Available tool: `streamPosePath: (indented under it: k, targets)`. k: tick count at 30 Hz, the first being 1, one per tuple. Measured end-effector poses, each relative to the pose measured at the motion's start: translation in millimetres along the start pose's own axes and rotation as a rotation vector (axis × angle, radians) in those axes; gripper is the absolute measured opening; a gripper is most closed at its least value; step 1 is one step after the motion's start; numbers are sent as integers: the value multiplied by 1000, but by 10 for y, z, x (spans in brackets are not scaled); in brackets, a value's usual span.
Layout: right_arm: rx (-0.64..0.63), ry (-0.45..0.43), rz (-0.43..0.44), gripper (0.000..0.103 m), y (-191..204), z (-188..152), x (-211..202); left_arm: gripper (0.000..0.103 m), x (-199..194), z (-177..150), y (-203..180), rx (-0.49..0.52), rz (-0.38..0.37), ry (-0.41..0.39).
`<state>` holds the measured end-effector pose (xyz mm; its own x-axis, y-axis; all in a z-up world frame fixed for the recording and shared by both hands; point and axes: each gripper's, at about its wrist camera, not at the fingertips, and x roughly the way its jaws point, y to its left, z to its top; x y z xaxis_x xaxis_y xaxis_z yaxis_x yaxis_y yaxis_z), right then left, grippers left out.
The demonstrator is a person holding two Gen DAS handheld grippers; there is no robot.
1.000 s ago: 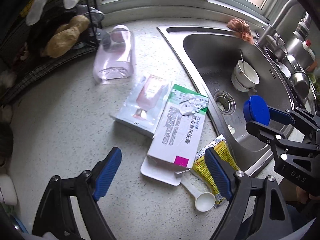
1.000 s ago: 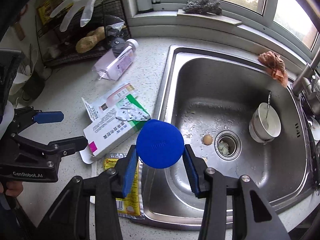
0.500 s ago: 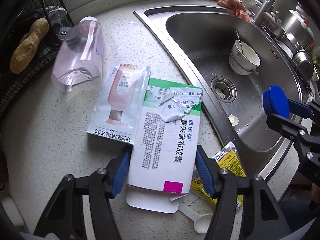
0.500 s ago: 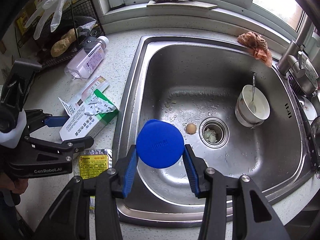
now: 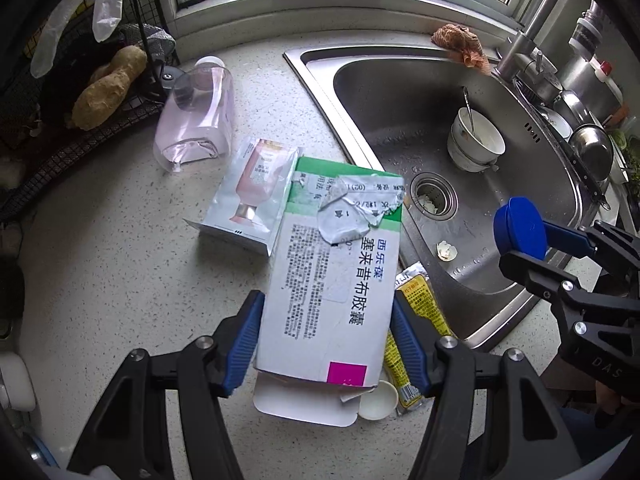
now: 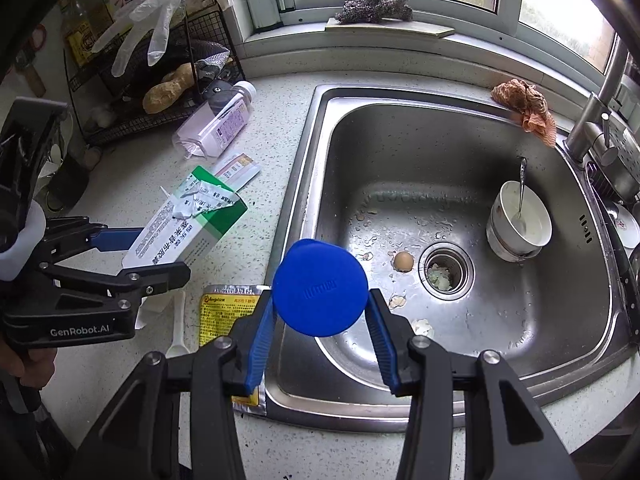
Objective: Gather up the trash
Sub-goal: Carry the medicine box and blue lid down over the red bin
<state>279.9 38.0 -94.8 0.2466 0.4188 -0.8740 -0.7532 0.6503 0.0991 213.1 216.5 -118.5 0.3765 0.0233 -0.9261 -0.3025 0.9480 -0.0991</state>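
Note:
My left gripper [image 5: 326, 340] is shut on a white and green medicine box [image 5: 336, 276] and holds it tilted above the counter; the box also shows in the right wrist view [image 6: 188, 228]. My right gripper [image 6: 320, 320] is shut on a round blue lid [image 6: 320, 288] over the sink's front edge; the lid also shows in the left wrist view [image 5: 520, 228]. A flat pink-print carton [image 5: 252, 196], a yellow sachet [image 6: 224, 312], a white scoop [image 5: 378, 400] and an empty pink bottle [image 5: 196, 120] lie on the counter.
The steel sink [image 6: 440, 128] holds stacked bowls with a spoon [image 6: 518, 224], an egg [image 6: 403, 261] and eggshell bits by the drain [image 6: 446, 270]. A wire rack [image 6: 132, 80] with ginger stands at the back left. A rag [image 6: 526, 104] and the faucet [image 6: 596, 120] are at the back right.
My left gripper moved onto the medicine box, closed on its sides and lifted it off the counter. My right gripper kept hold of the blue lid and shifted a little over the sink.

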Motion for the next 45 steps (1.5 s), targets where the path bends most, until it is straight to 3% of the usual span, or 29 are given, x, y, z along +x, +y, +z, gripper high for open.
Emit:
streamPosePath:
  k: [8,17,26,37,45]
  targets:
    - [-7,-38,9,43,-158,-383,-400,61,-286,-278,-575,13,5,-60]
    - [-4,-79,-4,43,-505,-1117,-990,61,-573,-837,-1471,53,-4,-100]
    - [47,-61,-37,43,-907,-1938,-1415,61,-578,-1410,-2360,131,-54,-63]
    - [140,54,-67,43,-1184,-2571,-1103,61,84,-1908,-2932,239,-152,105]
    - [211,108,-55,43,-1458,-3034,-147,61,1328,-2211,-3042,264,-191,212]
